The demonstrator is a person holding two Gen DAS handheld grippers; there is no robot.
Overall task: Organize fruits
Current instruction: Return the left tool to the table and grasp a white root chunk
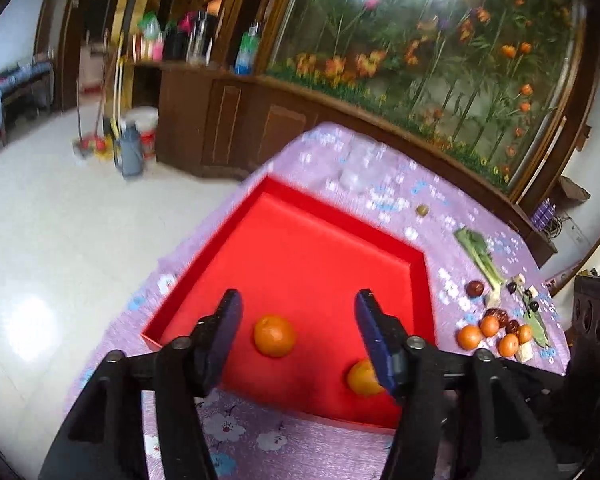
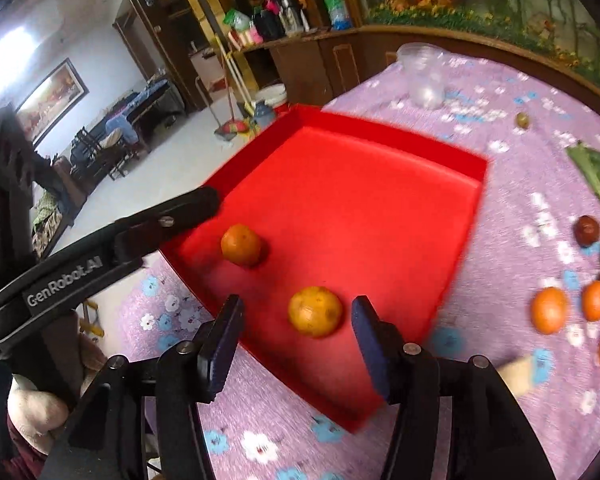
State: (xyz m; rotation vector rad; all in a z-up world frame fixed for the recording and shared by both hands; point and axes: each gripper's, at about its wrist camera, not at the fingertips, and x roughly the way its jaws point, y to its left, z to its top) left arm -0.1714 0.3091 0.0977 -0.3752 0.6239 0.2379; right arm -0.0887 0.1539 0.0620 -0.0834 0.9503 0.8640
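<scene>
Left wrist view: the left claw (image 1: pixel 298 312) hangs over the near part of a red tray (image 1: pixel 220 240), its two dark fingers spread wide with nothing between them. Two oranges lie on the tray floor. One orange (image 1: pixel 274 335) sits below the gap between the fingers, touching neither; the second orange (image 1: pixel 362 378) lies nearer and to the right, partly hidden behind the right finger. The tray rests on a bench covered with a purple flowered cloth (image 1: pixel 260 436). To the right of the tray, on the cloth, a cluster of small oranges (image 1: pixel 490 334) lies beside dark red dates (image 1: pixel 496 314), pale cubes and a leafy green stalk (image 1: pixel 480 254). A clear plastic cup (image 1: pixel 358 164) stands beyond the tray's far edge, blurred.

Right wrist view: the right claw (image 2: pixel 296 322) is likewise spread apart and empty, low over the tray's (image 2: pixel 468 168) near right corner. A yellowish orange (image 2: pixel 315 311) lies on the tray between its fingers, touching neither; the other orange (image 2: pixel 241 245) lies farther off to the left. The left claw's arm (image 2: pixel 160 224) reaches in from the left over the tray's edge. Loose oranges (image 2: pixel 549 310) lie on the cloth to the right.
</scene>
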